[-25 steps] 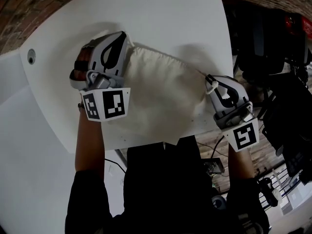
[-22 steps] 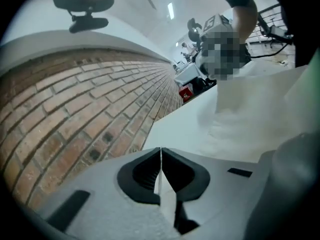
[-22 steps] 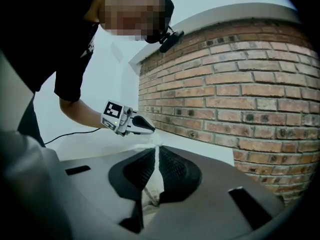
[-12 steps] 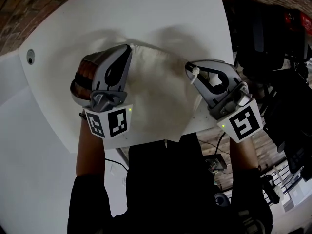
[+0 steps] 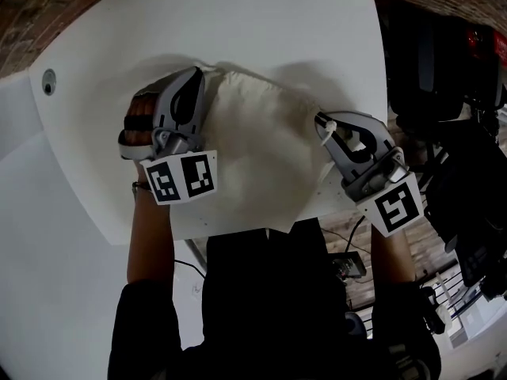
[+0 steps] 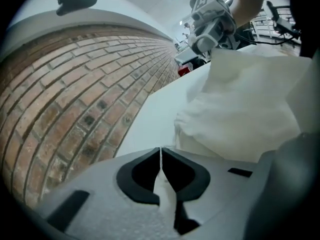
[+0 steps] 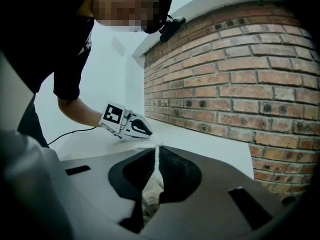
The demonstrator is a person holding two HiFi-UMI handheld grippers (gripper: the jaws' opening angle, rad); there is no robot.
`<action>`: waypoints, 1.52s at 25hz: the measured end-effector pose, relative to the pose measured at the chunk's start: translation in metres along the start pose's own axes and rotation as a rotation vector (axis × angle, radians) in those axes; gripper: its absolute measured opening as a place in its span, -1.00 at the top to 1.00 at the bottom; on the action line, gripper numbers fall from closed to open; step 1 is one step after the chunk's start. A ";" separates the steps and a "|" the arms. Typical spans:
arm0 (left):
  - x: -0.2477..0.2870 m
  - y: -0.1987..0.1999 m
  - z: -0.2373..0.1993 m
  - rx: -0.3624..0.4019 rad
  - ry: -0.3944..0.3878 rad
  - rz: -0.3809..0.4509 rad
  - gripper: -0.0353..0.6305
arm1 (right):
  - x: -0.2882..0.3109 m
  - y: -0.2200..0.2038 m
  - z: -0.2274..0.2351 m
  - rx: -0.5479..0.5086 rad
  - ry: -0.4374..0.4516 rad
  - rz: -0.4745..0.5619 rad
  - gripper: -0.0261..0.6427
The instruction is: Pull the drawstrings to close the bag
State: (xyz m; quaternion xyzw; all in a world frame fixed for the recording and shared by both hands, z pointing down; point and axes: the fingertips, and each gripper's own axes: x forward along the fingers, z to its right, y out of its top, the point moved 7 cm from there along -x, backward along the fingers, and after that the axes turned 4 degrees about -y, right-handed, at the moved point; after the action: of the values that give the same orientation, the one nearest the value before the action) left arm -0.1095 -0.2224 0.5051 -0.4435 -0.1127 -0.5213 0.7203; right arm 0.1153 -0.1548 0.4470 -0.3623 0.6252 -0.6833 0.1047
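- Head view showed me the cream bag (image 5: pixel 261 145) lying on the white bench (image 5: pixel 261 22), close to the near edge and stretched between my two claws.
- The left claw (image 5: pixel 200 74) sat at the bag's upper left corner, with its tips against the cloth.
- In the left gripper view that claw's jaws were closed to a thin slit. They were pinched on the left drawstring (image 6: pixel 162 189), a white strip that ran down between the pads.
- Just beyond those jaws the bag's cloth was bunched up in soft folds.
- The right claw (image 5: pixel 321 123) was at the bag's right edge, with a small white knot (image 5: pixel 320 131) at its tips.
- In the right gripper view its jaws were pressed together on the right drawstring (image 7: pixel 152 191). The pale cord hung down between the ribbed pads.
- A brick wall (image 7: pixel 240 84) ran behind the bench's far side.
- Each claw appeared in the other's camera, facing it across the bag.
- The person's dark sleeve (image 5: pixel 142 331) and bare forearm (image 5: pixel 149 236) led to the left claw.
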 end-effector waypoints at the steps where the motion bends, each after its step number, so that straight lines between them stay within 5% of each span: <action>1: 0.003 -0.002 0.000 -0.009 -0.006 -0.018 0.82 | 0.000 0.000 0.000 0.003 0.001 0.003 0.88; 7: 0.009 -0.007 -0.002 -0.053 -0.033 -0.067 0.82 | -0.001 0.002 -0.001 -0.004 0.006 0.012 0.88; 15: 0.020 -0.013 -0.015 -0.257 -0.160 -0.107 0.82 | -0.003 -0.001 -0.003 -0.001 -0.003 0.014 0.89; 25: 0.028 -0.021 -0.031 -0.481 -0.265 -0.057 0.82 | -0.003 -0.002 -0.003 0.005 -0.007 0.015 0.89; 28: 0.026 -0.024 -0.028 -0.473 -0.197 -0.030 0.82 | -0.003 -0.003 -0.003 0.010 -0.027 0.015 0.88; 31: 0.015 -0.027 -0.023 -0.405 -0.045 0.002 0.82 | -0.016 -0.004 0.000 0.026 -0.094 0.051 0.89; 38: -0.035 -0.002 -0.044 -0.350 0.209 0.132 0.82 | -0.079 0.044 0.006 0.086 -0.252 0.285 0.89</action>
State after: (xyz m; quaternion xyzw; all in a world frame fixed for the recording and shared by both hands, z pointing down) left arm -0.1390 -0.2333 0.4587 -0.5117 0.0840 -0.5276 0.6729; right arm 0.1622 -0.1211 0.3766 -0.3481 0.6224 -0.6368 0.2931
